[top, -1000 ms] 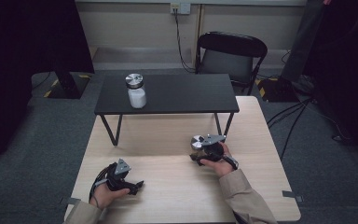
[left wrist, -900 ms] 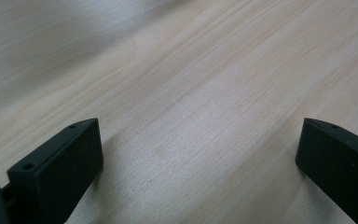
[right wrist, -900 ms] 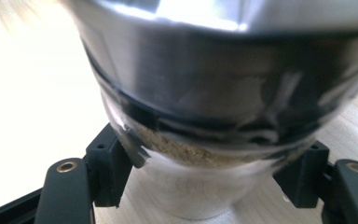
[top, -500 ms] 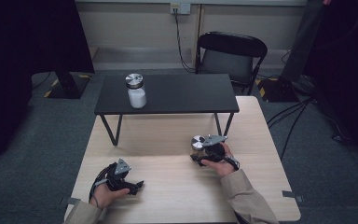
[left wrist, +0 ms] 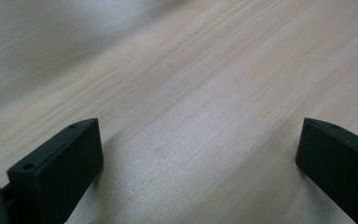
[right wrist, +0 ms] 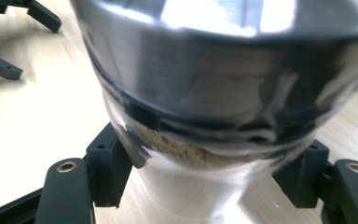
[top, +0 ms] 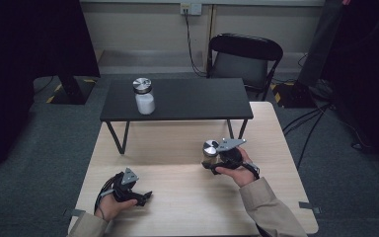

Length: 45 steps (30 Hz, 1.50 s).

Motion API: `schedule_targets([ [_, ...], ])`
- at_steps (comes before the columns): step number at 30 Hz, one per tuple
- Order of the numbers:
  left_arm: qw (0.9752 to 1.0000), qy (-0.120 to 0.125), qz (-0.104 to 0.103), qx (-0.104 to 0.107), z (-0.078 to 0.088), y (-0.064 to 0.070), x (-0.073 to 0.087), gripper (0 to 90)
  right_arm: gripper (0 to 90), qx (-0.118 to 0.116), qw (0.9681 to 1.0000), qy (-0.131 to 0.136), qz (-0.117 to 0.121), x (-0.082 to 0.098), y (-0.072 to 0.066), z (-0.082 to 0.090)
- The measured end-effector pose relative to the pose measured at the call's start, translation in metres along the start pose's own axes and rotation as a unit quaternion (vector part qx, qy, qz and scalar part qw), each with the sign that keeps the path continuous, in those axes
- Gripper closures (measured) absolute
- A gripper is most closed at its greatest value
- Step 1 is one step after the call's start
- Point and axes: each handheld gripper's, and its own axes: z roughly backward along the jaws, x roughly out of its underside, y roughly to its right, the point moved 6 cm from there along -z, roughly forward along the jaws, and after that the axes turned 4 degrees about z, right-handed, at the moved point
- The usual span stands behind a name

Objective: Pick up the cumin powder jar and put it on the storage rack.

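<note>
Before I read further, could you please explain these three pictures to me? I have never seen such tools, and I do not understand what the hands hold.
A person sits at a light wooden table and holds a black two-jaw gripper tool in each hand. The high view looks down from above. The other two pictures come from cameras riding on the tools. The left gripper rests low on the wood, jaws open and empty. The right gripper is closed on a clear glass jar with a shiny metal lid, with pale brownish powder inside. Farther back, a similar jar with white contents stands on a low black table.
</note>
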Motion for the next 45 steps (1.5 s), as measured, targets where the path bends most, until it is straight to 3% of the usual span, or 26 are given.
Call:
schedule_targets([
  [8, 1.0, 0.0, 0.0, 0.0, 0.0, 0.0, 0.0, 0.0, 30.7, -0.014, 0.9999, 0.003, -0.005, -0.011, 0.003, 0.016],
  [19, 1.0, 0.0, 0.0, 0.0, 0.0, 0.0, 0.0, 0.0, 30.7, -0.012, 0.9999, 0.008, -0.004, -0.036, 0.007, 0.045],
  [45, 1.0, 0.0, 0.0, 0.0, 0.0, 0.0, 0.0, 0.0, 30.7, -0.012, 0.9999, 0.005, 0.011, -0.103, 0.015, 0.081],
])
